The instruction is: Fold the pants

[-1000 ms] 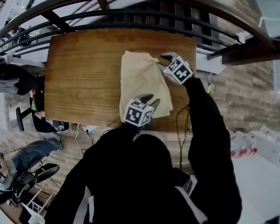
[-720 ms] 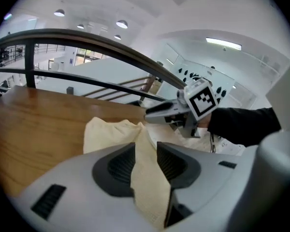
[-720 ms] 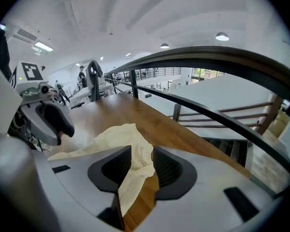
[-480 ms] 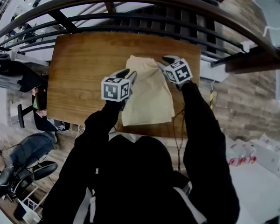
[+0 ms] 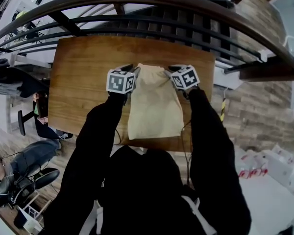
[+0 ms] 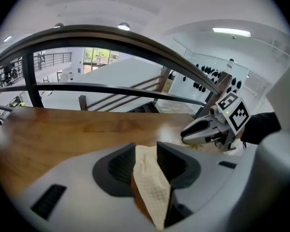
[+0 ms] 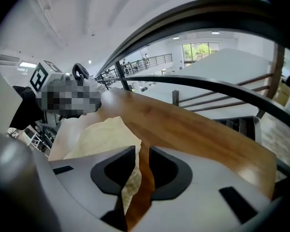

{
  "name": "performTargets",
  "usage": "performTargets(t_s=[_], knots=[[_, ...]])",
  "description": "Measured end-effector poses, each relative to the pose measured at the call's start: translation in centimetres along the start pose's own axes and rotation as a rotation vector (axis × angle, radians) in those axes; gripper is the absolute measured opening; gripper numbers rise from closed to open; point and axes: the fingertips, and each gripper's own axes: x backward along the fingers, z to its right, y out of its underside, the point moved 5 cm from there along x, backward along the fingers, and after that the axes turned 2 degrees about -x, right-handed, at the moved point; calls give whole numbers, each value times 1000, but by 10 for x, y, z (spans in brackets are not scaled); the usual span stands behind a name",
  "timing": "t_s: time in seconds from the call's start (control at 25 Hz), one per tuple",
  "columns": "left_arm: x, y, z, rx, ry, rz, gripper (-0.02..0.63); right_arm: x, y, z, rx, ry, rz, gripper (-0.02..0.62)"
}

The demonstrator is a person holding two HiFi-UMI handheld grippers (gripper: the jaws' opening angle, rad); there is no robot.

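Observation:
The cream pants [image 5: 154,104] lie folded into a long strip on the wooden table [image 5: 83,82], running from the near edge toward the far edge. My left gripper [image 5: 132,71] is at the strip's far left corner. In the left gripper view its jaws [image 6: 146,149] stand apart with a bunched fold of the pants [image 6: 152,187] between them. My right gripper [image 5: 170,70] is at the far right corner. Its jaws [image 7: 142,151] are closing, with the pants' edge [image 7: 101,134] lying against one jaw and bare wood showing beside it.
A curved dark railing [image 5: 137,13] runs just beyond the table's far edge. Bare wood spreads to the left of the pants. A cable [image 5: 186,131] hangs off the near right edge. Lower left, below the table level, are a seated person [image 5: 29,163] and chairs.
My left gripper travelled from the pants' near edge up along their left side to the far left corner. My right gripper sank and rolled at the far right corner.

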Motion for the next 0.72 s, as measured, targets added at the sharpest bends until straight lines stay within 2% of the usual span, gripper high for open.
performTargets(t_s=[0.16, 0.32, 0.52, 0.72], knots=[[-16, -6, -7, -6, 36, -16, 135, -10, 0, -5, -26, -52, -10, 87], [-36, 4, -12, 21, 64, -67, 135, -21, -1, -7, -44, -97, -19, 87], [-45, 14, -15, 11, 69, -117, 135, -26, -1, -15, 17, -120, -59, 88], [-47, 24, -27, 0, 79, -140, 124, -37, -10, -31, 101, -90, -104, 94]])
